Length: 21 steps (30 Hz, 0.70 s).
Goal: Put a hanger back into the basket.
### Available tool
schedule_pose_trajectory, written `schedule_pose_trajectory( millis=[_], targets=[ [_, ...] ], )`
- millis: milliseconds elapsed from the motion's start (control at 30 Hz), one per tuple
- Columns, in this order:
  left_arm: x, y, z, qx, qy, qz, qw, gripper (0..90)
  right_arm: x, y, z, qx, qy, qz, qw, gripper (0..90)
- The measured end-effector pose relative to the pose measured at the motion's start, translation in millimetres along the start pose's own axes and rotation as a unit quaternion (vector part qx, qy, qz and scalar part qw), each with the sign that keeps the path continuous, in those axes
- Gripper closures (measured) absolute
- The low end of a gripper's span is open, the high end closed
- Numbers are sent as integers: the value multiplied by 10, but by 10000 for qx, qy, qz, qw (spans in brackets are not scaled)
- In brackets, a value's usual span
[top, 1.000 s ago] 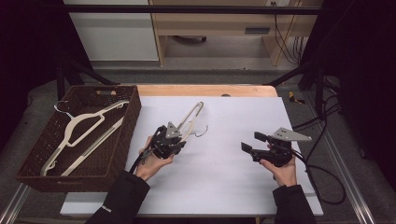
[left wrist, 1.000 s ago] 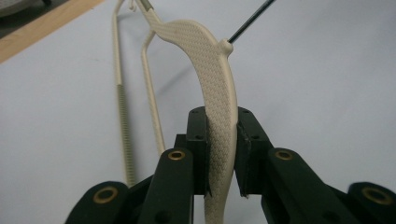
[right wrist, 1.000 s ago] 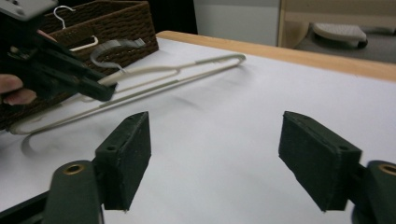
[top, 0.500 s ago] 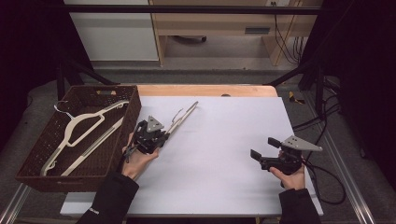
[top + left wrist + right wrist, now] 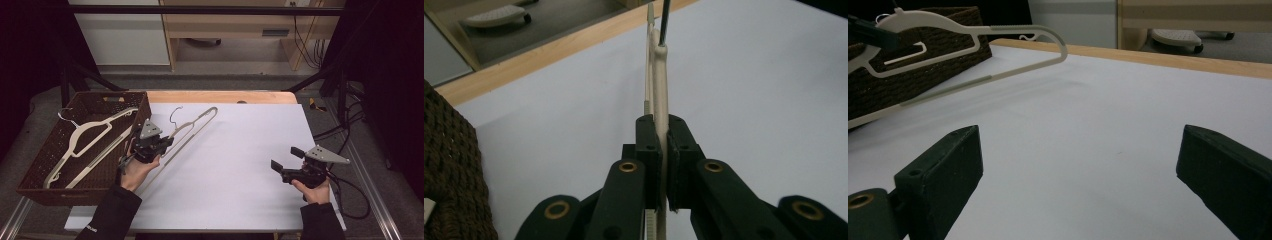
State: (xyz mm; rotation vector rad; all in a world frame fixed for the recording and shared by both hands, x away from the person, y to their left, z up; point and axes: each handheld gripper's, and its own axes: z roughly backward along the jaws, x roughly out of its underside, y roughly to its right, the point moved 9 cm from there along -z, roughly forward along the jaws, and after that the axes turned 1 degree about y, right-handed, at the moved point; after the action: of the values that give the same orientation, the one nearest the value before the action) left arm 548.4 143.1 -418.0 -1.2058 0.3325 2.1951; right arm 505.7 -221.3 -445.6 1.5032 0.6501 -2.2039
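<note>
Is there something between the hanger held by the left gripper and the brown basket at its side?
Nothing visible. The left gripper is shut on the hanger just beside the basket; one hanger already lies inside.

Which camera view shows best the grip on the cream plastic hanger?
The left gripper view: the left gripper has its jaws shut on the cream plastic hanger. The high view shows its whole outline; the right gripper view shows its side.

Even overhead light on the white table, dark surroundings; near jaws slightly blurred.
</note>
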Motion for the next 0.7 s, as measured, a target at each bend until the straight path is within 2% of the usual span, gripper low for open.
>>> schedule_pose_trajectory(
  millis=[200,233,367,400,567,700],
  targets=[
    [-247,-4,364,213,399,-11,9990,859,-7,11,28,44,-11,-14,10000,46],
    [-247,-4,364,213,399,-11,9990,859,-7,11,28,44,-11,-14,10000,46],
    [-415,-9,610,384,643,-38,9972,859,1,3,17,41,-47,28,10000,41],
    [-415,-9,610,384,643,-38,9972,859,0,0,19,35,-49,25,10000,41],
    [-571,-102,854,447,785,-120,9958,859,-10,0,33,22,-34,26,10000,38],
    [-620,-168,940,439,782,-160,9958,859,-21,3,39,43,-15,31,10000,37]
  ],
)
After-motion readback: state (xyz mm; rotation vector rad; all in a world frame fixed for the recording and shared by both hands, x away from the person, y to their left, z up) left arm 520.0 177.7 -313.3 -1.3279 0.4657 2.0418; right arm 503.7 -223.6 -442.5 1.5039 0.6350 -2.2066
